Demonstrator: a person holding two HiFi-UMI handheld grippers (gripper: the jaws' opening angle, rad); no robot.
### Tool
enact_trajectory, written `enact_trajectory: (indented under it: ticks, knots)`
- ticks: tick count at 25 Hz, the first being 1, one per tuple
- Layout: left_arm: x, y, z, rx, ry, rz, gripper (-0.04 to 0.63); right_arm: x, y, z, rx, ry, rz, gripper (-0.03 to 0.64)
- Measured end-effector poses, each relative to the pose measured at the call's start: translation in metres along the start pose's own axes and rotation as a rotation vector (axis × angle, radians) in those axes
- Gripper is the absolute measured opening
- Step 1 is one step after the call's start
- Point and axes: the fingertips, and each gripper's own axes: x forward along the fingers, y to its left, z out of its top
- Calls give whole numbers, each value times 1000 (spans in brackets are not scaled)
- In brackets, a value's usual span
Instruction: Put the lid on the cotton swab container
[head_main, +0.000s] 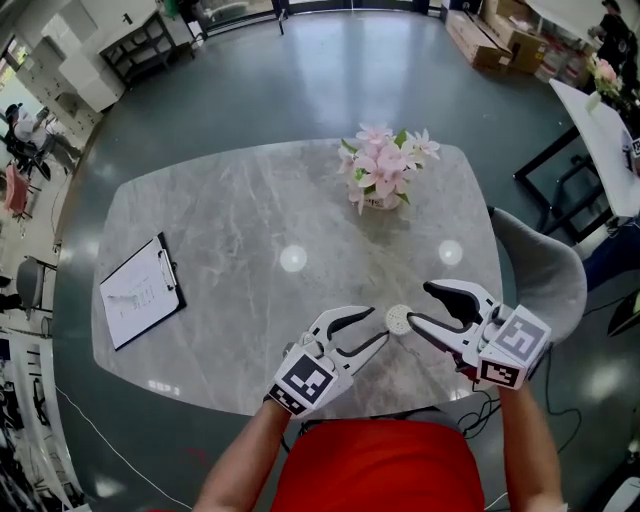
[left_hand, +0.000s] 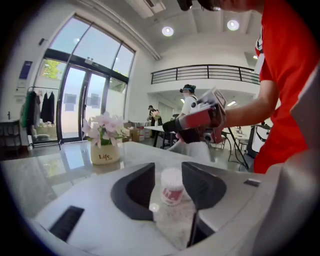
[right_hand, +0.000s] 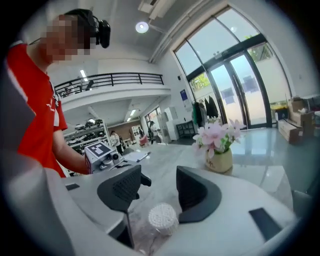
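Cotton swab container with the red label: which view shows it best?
The left gripper view: the small round red-labelled cotton swab container appears side-on and centred, label and swab tips clear. The right gripper view shows mostly its top; the head view, only a white disc.

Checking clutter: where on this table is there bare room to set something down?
Bare marble lies between the clipboard and the flower pot, across the table's middle. Crowded only at the near edge, where the left gripper and right gripper flank the cotton swab container.
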Motion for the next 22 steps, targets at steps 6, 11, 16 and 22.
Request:
enact_trajectory:
  ticks: [6,11,16,22]
  knots:
    - [-36,7,64,-100,-201,158,40,-34,15,29,-118,-186,-79,191]
    - [-57,7,94,-83,-262,239,14,-57,25,41,-169,-269,-139,69]
    - [-68,-2,118,-13,-294,273,12,-70,34,50,-209,-316,-160,16]
    - [-66,-26,144,101,-311,226,12,-78,51,64,-252,-369,-153,15]
